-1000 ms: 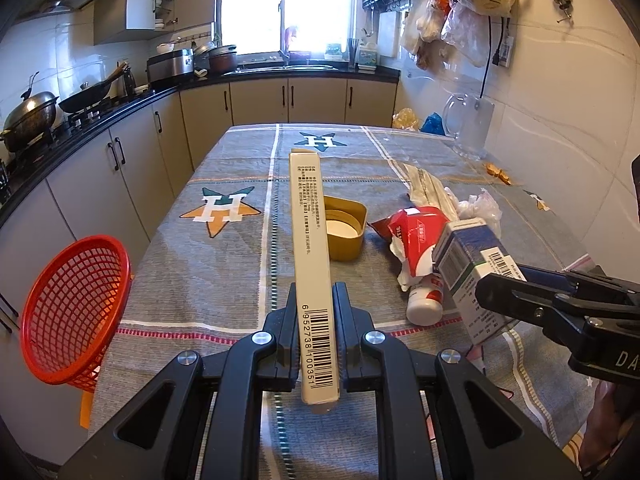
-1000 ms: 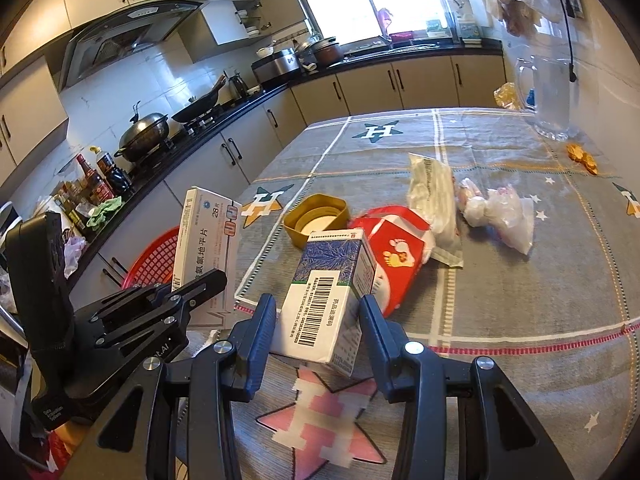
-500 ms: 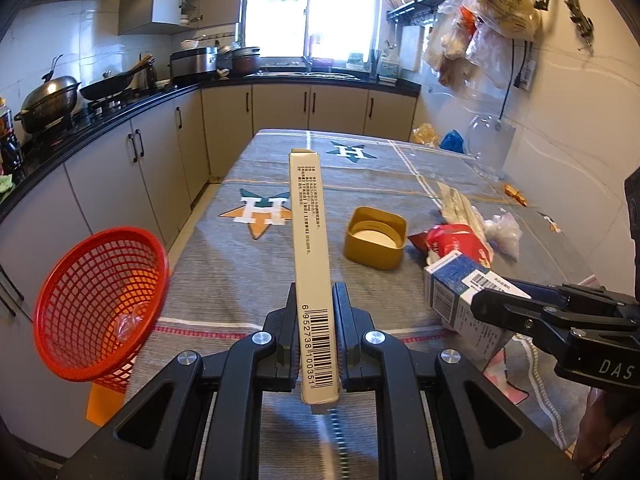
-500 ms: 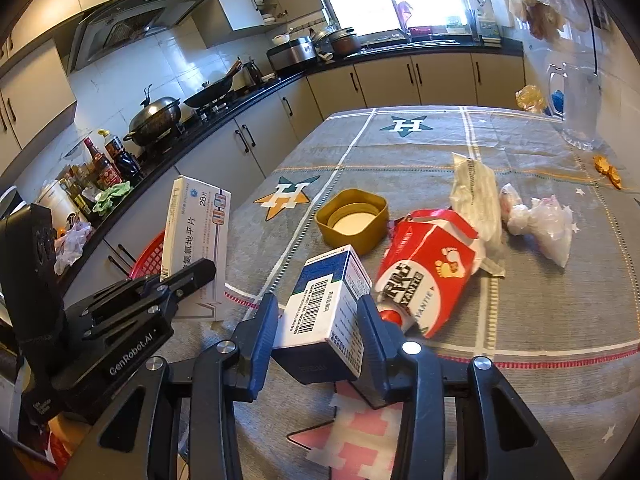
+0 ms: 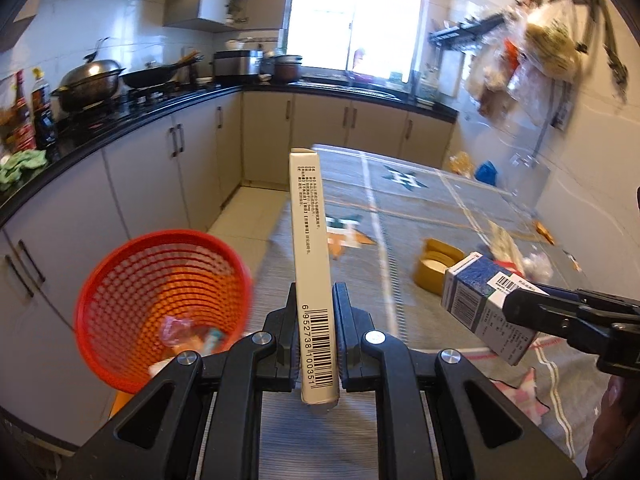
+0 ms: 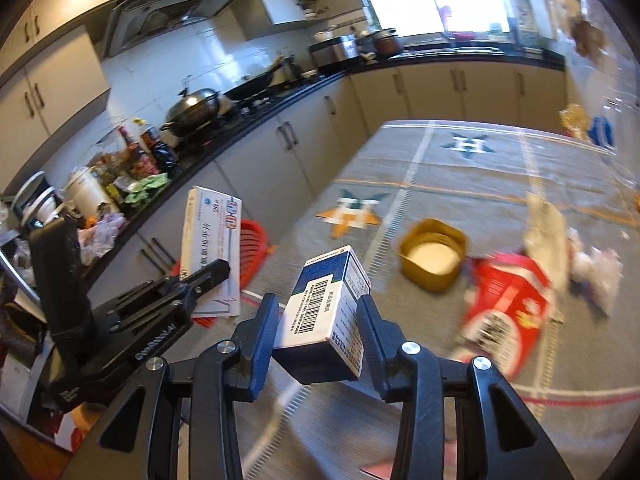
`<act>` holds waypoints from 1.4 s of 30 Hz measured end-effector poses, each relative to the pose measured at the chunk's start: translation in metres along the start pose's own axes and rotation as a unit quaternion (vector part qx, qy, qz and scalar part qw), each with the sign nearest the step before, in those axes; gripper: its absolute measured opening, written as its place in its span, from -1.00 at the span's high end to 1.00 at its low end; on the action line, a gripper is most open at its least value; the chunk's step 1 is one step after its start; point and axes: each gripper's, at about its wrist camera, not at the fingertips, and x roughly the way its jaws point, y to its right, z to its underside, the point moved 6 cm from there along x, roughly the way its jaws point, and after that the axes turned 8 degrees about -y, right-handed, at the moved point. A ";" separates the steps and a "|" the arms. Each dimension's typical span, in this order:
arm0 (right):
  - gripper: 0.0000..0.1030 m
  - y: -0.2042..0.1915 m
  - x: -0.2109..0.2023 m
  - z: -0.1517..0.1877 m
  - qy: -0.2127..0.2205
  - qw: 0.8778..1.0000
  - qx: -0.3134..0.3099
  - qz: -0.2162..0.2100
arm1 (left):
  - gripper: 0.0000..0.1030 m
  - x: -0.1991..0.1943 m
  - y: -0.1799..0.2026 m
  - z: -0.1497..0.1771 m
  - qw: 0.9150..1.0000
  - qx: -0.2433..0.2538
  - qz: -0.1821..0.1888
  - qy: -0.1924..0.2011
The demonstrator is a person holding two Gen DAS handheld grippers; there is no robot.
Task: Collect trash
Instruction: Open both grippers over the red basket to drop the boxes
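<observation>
My left gripper (image 5: 314,322) is shut on a flat white medicine box (image 5: 310,248), held on edge above the table's left edge; the box also shows in the right wrist view (image 6: 210,240). My right gripper (image 6: 318,322) is shut on a blue and white carton (image 6: 326,312), also in the left wrist view (image 5: 480,302). A red mesh basket (image 5: 160,304) with some wrappers stands on the floor left of the table, just left of my left gripper.
On the grey star-patterned tablecloth (image 6: 460,168) lie a yellow tub (image 6: 434,254), a red package (image 6: 508,300), a clear wrapper and crumpled white plastic (image 6: 596,272). Kitchen counter and cabinets (image 5: 132,184) run along the left.
Both grippers have swung left toward the table's left edge with their boxes. The red basket now sits nearer and larger beside my left gripper.
</observation>
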 end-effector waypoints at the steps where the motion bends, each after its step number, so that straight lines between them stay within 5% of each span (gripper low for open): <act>1: 0.15 -0.006 0.005 -0.003 -0.003 1.000 -0.002 -0.006 | 0.74 -0.001 -0.010 -0.002 1.000 -0.006 -0.006 0.001; 14: 0.15 -0.069 0.099 -0.049 -0.066 0.995 -0.006 -0.074 | 0.74 0.018 -0.116 0.001 0.995 -0.074 -0.063 -0.020; 26: 0.12 -0.110 0.175 -0.064 -0.103 0.990 -0.008 -0.093 | 0.72 0.052 -0.164 0.016 0.990 -0.110 -0.072 -0.058; 27: 0.07 -0.111 0.177 -0.065 -0.104 0.990 -0.008 -0.094 | 0.70 0.053 -0.165 0.017 0.989 -0.112 -0.070 -0.060; 29: 0.01 -0.111 0.178 -0.066 -0.103 0.990 -0.006 -0.097 | 0.26 0.053 -0.166 0.017 0.989 -0.117 -0.067 -0.061; 31: 0.01 -0.110 0.174 -0.066 -0.098 0.991 -0.010 -0.094 | 0.06 0.049 -0.165 0.017 0.989 -0.118 -0.073 -0.051; 42: 0.01 -0.074 0.102 -0.036 -0.051 0.996 -0.022 -0.074 | 0.04 0.021 -0.106 0.013 0.995 -0.079 -0.048 -0.027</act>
